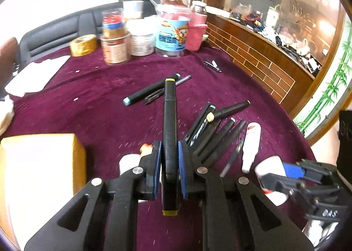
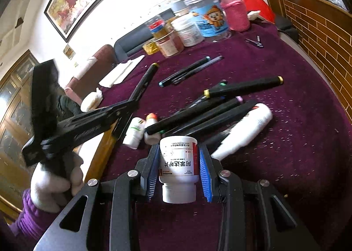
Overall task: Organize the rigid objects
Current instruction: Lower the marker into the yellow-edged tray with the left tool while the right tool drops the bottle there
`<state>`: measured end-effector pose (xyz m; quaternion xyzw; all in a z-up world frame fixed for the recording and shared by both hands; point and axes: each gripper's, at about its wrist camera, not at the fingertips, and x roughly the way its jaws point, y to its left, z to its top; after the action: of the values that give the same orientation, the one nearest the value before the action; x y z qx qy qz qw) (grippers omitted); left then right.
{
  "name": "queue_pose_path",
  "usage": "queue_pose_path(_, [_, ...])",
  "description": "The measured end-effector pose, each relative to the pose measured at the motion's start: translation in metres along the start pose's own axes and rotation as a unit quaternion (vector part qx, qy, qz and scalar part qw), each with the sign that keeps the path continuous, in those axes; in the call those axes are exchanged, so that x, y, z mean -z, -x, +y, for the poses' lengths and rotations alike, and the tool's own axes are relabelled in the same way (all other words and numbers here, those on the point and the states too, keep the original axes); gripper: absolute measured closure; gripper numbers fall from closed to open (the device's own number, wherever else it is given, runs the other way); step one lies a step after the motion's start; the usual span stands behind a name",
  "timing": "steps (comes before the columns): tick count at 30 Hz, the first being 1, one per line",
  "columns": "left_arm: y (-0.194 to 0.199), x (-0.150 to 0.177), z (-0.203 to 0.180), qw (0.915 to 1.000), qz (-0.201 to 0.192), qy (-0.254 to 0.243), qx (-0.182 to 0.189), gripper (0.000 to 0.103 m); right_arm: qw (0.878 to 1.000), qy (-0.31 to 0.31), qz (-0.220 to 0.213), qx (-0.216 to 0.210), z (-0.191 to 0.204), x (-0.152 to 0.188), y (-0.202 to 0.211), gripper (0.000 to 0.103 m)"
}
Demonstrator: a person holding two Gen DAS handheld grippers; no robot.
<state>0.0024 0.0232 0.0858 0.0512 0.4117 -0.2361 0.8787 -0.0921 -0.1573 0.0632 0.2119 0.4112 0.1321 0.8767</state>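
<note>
Left hand-held gripper is clamped on a black yellow-capped marker, lifted above the desk. Right hand-held gripper is clamped on a white pill bottle, cap toward the camera. Just beyond both lies the marker pile; jars stand farthest.

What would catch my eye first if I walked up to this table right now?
Probably the black marker with yellow ends clamped in the left gripper, and the small white pill bottle pinched in the right gripper, cap toward the camera. Behind them, a heap of black markers sprawls on the purple tablecloth, with jars clustered at the far edge.
</note>
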Motion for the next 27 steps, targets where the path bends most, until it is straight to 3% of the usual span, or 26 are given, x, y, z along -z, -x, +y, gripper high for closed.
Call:
queue_pose_path(7, [0.032, 0.028, 0.027, 0.999, -0.011, 0.034, -0.027, 0.091, 0.999, 0.034, 0.014, -0.007, 0.043, 0.005, -0.005, 0.072])
queue_pose_path(15, [0.059, 0.046, 0.086, 0.9937, -0.031, 0.075, -0.078, 0.091, 0.996, 0.068, 0.035, -0.035, 0.108, -0.004, -0.037, 0.072])
queue_pose_path(27, [0.071, 0.06, 0.126, 0.9859, -0.051, 0.085, -0.135, 0.091, 0.992, 0.094, 0.066, -0.057, 0.177, -0.013, -0.09, 0.072])
